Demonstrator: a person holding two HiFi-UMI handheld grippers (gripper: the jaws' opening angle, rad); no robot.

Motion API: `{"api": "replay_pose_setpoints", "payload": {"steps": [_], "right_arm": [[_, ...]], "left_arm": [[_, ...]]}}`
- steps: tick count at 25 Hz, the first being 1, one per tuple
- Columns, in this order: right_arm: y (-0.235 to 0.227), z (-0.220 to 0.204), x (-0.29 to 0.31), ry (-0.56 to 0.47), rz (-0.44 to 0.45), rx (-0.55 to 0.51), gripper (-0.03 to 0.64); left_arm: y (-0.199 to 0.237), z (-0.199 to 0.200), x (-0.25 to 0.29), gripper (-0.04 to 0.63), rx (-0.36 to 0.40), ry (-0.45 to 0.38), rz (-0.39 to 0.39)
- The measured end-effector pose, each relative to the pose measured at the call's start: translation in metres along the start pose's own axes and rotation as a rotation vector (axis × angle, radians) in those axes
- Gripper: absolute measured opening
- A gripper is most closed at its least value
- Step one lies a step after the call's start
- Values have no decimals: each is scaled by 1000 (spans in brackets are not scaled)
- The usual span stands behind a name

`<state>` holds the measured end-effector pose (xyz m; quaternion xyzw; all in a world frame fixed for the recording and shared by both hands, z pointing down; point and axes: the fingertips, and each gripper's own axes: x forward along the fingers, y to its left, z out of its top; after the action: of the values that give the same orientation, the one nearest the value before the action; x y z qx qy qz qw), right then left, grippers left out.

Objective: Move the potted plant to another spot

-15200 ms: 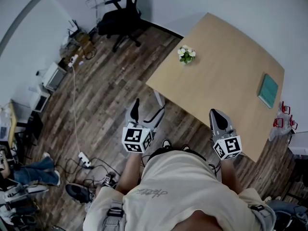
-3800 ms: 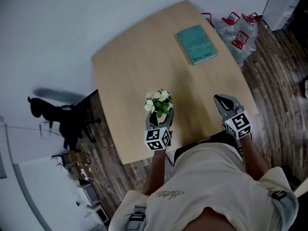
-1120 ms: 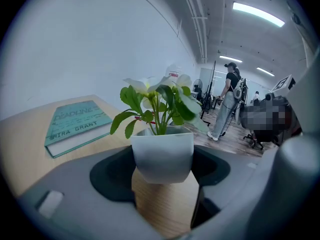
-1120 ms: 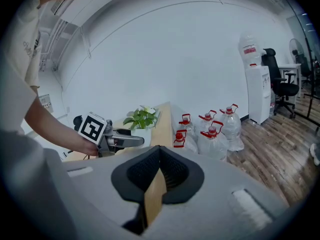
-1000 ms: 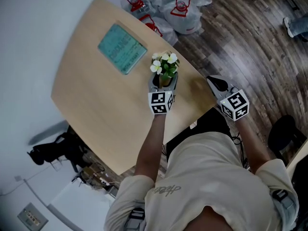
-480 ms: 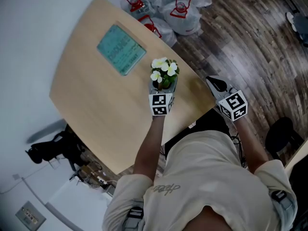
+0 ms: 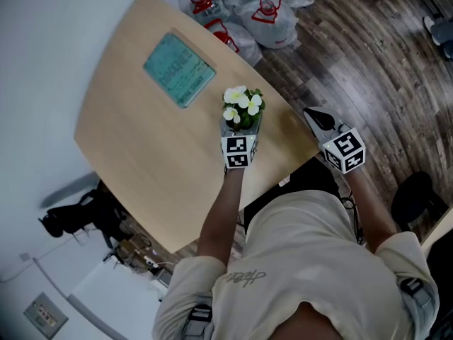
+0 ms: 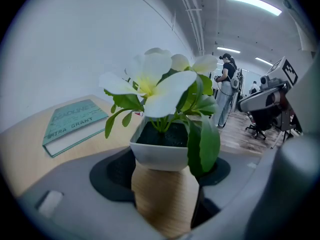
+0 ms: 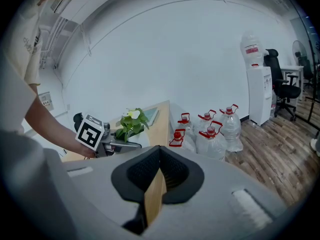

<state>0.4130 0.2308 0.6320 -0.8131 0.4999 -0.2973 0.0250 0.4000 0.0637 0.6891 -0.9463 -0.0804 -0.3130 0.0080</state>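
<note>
- Two grippers: the left gripper [image 7: 239,127] is clamped on the potted plant's [image 7: 243,108] pot, over the table [image 7: 141,147] close to its floor-side edge.
- Right gripper [image 7: 318,117] hangs just by that edge, jaws together, holding nothing.
- Teal book [image 7: 179,70] lies further in, toward the wall-side edge.

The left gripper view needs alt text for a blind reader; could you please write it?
A white-flowered green plant in a square white pot is clamped in the jaws of the grey left gripper, over a light wooden table. A teal book lies on the table at left.
</note>
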Motion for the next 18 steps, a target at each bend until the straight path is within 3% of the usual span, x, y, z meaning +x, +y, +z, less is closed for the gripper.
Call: {"api": "replay_pose_setpoints", "payload": {"steps": [11, 18], "right_arm": [[9, -2, 4, 0, 26, 5, 3], [28, -2, 14, 3, 72, -17, 3]], "left_arm": [[-7, -27, -14, 380, 22, 94, 29], [-3, -37, -42, 370, 28, 104, 57]]}}
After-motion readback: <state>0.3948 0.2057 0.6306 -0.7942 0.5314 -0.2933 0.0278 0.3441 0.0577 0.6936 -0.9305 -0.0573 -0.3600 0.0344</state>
